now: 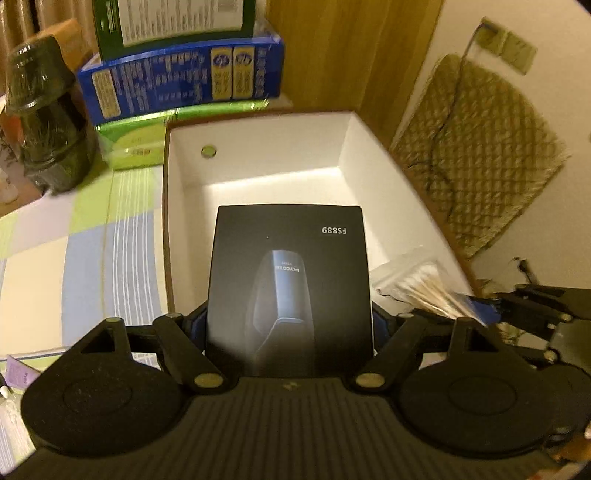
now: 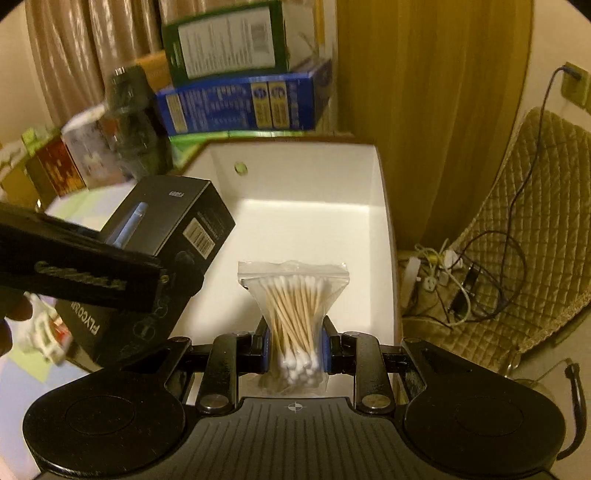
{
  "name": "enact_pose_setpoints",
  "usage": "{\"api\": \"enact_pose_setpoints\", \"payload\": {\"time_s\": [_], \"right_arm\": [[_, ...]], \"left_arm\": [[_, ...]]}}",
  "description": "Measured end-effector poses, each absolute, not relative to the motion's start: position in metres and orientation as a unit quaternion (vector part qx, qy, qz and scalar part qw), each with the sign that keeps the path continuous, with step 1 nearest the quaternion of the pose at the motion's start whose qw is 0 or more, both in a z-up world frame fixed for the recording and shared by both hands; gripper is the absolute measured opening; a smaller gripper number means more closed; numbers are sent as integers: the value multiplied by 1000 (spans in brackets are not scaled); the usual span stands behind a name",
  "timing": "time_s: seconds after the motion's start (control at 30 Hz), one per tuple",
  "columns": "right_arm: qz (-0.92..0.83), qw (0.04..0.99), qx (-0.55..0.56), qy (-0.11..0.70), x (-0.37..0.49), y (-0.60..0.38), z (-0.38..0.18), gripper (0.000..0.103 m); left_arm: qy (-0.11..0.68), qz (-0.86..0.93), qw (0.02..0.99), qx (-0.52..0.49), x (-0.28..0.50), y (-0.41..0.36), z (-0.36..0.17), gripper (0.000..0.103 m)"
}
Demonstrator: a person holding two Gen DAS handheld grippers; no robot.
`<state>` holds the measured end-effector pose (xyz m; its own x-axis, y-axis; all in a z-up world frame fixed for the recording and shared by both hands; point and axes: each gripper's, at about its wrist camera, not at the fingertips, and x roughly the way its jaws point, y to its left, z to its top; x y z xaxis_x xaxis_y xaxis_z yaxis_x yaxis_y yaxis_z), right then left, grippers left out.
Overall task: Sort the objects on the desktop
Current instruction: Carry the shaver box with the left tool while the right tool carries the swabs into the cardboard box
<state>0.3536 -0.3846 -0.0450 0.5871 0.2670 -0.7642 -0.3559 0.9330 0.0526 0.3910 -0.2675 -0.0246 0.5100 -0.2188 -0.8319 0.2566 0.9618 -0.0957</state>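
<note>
My left gripper [image 1: 290, 325] is shut on a black shaver box [image 1: 290, 280] marked FS889 and holds it over the near edge of the open white box [image 1: 258, 155]. The same black box [image 2: 162, 236] shows at the left of the right wrist view, above the white box [image 2: 306, 206]. My right gripper [image 2: 295, 349] is shut on a clear bag of cotton swabs [image 2: 293, 295], held over the white box's near right part. The bag also shows in the left wrist view [image 1: 417, 284]. The white box looks empty inside.
Behind the white box stand a blue carton [image 1: 181, 81] with a green carton [image 1: 173, 22] on top, and a dark wrapped bottle [image 1: 44, 118] at the left. The table has a checked cloth [image 1: 74, 240]. A quilted chair [image 2: 517, 229] with cables is at the right.
</note>
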Motion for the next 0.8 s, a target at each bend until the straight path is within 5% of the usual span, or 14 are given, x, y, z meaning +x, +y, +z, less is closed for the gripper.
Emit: {"api": "enact_pose_setpoints", "payload": {"time_s": [0.8], "right_arm": [[185, 871, -84, 448, 389, -376, -70, 23]], "left_arm": [[522, -105, 846, 44, 423, -285, -69, 76]]}}
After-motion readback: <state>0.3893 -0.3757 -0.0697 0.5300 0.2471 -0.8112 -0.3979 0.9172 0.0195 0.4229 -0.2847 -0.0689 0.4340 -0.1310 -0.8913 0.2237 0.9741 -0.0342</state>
